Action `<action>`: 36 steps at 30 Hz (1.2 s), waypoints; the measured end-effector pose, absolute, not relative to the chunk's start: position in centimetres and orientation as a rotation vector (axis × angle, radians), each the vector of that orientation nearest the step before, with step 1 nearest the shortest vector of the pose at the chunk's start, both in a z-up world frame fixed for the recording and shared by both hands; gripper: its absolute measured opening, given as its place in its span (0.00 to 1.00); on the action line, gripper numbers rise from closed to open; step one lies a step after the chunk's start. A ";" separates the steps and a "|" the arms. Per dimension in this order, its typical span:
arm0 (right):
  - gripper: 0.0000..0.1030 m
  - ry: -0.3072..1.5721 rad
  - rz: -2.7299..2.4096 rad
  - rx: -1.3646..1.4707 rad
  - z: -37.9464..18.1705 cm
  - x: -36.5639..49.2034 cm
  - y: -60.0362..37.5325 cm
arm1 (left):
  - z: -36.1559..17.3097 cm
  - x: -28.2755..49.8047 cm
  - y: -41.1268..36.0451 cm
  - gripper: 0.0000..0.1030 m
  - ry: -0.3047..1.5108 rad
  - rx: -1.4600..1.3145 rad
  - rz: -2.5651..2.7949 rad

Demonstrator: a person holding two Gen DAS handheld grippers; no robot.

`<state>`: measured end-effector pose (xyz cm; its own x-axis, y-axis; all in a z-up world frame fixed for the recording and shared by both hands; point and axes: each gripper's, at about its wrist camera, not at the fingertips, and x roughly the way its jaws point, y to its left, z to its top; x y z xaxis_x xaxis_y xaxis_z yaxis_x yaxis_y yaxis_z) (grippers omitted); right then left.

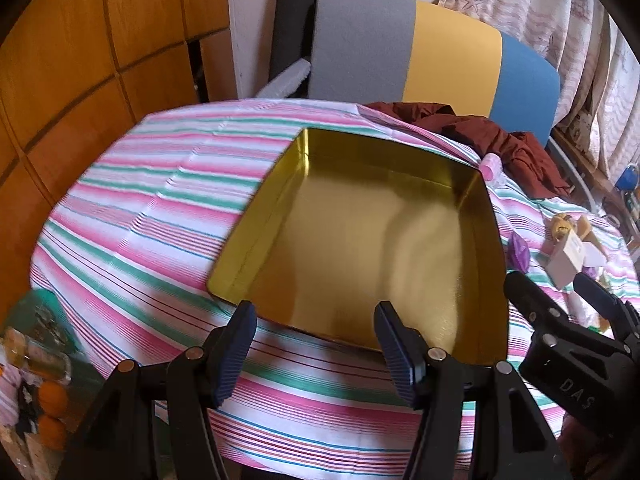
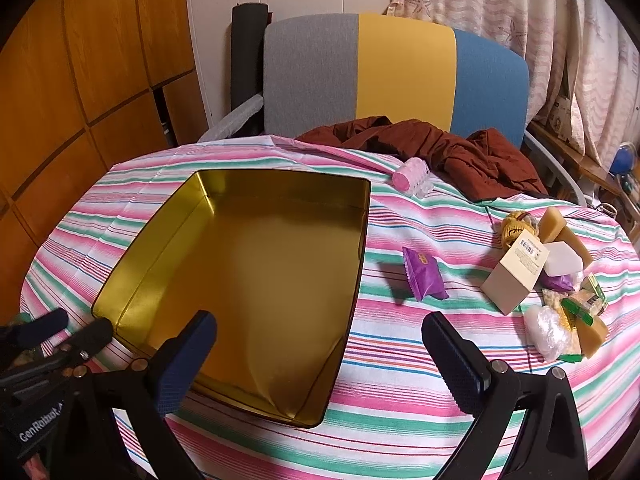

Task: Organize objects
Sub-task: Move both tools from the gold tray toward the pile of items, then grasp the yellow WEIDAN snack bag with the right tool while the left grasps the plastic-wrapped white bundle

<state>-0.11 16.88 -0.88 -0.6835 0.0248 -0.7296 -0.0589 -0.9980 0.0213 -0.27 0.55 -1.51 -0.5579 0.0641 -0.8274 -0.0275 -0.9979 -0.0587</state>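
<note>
Now, step: nothing packed; gold tin point(image 2: 248, 280) sits bare.
Tools: left gripper point(image 1: 316, 344) partly spread, right gripper point(image 2: 320, 360) wide, both holding nothing.
Next: probably fetch purple packet point(image 2: 424, 276) just beside the tin.

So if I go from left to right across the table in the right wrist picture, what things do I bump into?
Gold tin → purple packet → beige box → clear-wrapped white lump. The other bits in the right-hand pile overlap too much to order.
</note>
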 end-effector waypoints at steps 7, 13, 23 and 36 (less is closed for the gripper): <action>1.00 0.135 2.945 -1.167 -0.2 0.2 19.2 | -3.1 -0.2 0.7 0.60 -0.337 -1.443 2.555; 1.00 0.112 2.843 -1.151 -1.2 1.3 23.5 | -3.4 -0.3 3.1 0.60 -0.375 -1.411 2.452; 1.00 0.367 2.667 -0.981 -3.4 6.8 36.2 | -3.9 -0.1 9.8 0.61 -0.202 -1.440 2.226; 0.65 0.525 2.582 -0.990 -8.4 9.3 47.1 | -4.2 1.6 19.8 0.70 0.122 -1.344 2.061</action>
<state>9.28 47.12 -8.40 -0.7061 0.1671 -0.6881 -0.4227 -0.8791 0.2203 1.58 19.79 -4.25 -0.2492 0.4765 -0.8431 -0.5727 -0.7745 -0.2684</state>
